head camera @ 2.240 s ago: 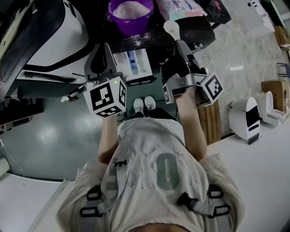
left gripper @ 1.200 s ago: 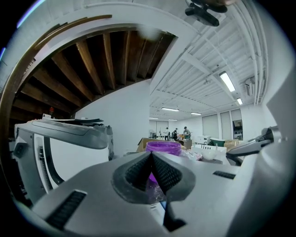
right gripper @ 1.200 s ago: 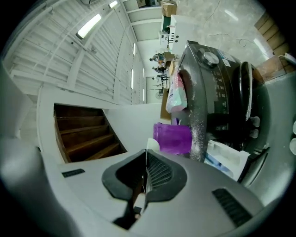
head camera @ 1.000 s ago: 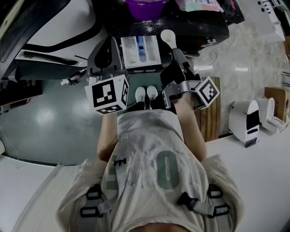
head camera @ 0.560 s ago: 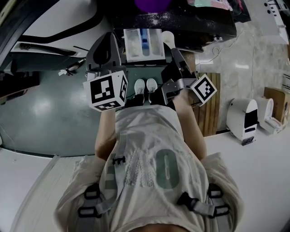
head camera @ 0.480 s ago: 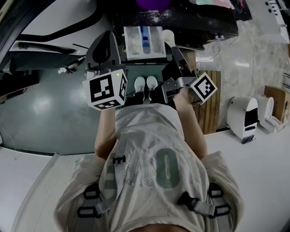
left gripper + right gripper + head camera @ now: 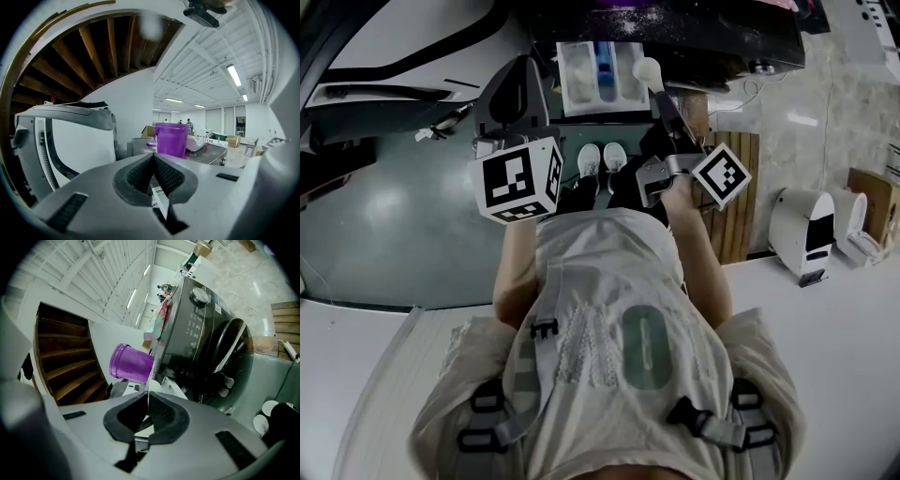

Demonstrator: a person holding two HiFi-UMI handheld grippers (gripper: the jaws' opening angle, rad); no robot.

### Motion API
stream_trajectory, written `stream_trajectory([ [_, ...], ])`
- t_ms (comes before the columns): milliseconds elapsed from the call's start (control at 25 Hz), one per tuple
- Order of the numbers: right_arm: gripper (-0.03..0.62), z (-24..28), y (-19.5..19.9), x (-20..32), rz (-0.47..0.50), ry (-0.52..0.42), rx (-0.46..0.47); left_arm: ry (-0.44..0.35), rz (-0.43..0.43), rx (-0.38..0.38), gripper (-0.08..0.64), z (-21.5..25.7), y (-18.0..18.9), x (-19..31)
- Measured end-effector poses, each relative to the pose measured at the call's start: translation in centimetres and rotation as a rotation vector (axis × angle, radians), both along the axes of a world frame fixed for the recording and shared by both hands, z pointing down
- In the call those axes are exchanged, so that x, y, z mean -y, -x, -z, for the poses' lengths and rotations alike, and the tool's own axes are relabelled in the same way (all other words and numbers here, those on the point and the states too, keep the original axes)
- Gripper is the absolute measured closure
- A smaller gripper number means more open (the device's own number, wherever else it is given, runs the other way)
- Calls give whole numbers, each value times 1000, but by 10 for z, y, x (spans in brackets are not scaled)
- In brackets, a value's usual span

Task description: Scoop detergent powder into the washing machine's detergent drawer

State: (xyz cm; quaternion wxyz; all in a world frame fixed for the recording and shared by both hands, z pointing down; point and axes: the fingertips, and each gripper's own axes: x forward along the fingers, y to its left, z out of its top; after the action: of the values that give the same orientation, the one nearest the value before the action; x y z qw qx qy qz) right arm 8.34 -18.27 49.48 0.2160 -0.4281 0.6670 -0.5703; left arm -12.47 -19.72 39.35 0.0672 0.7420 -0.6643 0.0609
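Note:
The white detergent drawer point(image 7: 581, 67) stands pulled out of the dark washing machine point(image 7: 712, 37), with a blue part in its middle. My right gripper point(image 7: 660, 96) is shut on the thin handle of a white scoop point(image 7: 648, 68), whose bowl hangs at the drawer's right edge. In the right gripper view the handle point(image 7: 147, 401) runs up between the shut jaws toward the purple powder tub point(image 7: 131, 363). My left gripper point(image 7: 523, 70) hovers just left of the drawer, shut with nothing in it point(image 7: 153, 158). The purple tub point(image 7: 171, 138) sits ahead on the machine's top.
The machine's white open door point(image 7: 70, 136) is close on the left. A wooden pallet point(image 7: 735, 206) and a white appliance point(image 7: 806, 234) stand on the floor to the right. The person's white shoes point(image 7: 602, 159) are below the drawer.
The right gripper carried the scoop from beside the purple tub down to the drawer's right edge. The head view tilted, so the tub slid out of the top. The left gripper stayed beside the drawer.

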Motion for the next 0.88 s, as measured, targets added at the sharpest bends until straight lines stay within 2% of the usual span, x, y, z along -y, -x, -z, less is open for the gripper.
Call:
stream_trajectory([
  [80,581,-1,0,0,15,-8,-35,6,-1,-1,540,-2,0,1],
  [240,580,1,5,0,90,-74,-201,15,3,-3,540,-6,0,0],
  [560,581,2,11,-2,274,-208,-625,18,17,-11,540,-8,6,-2],
  [880,581,-2,27,-2,464,-322,-1012,20,22,-14,540,-11,9,-3],
])
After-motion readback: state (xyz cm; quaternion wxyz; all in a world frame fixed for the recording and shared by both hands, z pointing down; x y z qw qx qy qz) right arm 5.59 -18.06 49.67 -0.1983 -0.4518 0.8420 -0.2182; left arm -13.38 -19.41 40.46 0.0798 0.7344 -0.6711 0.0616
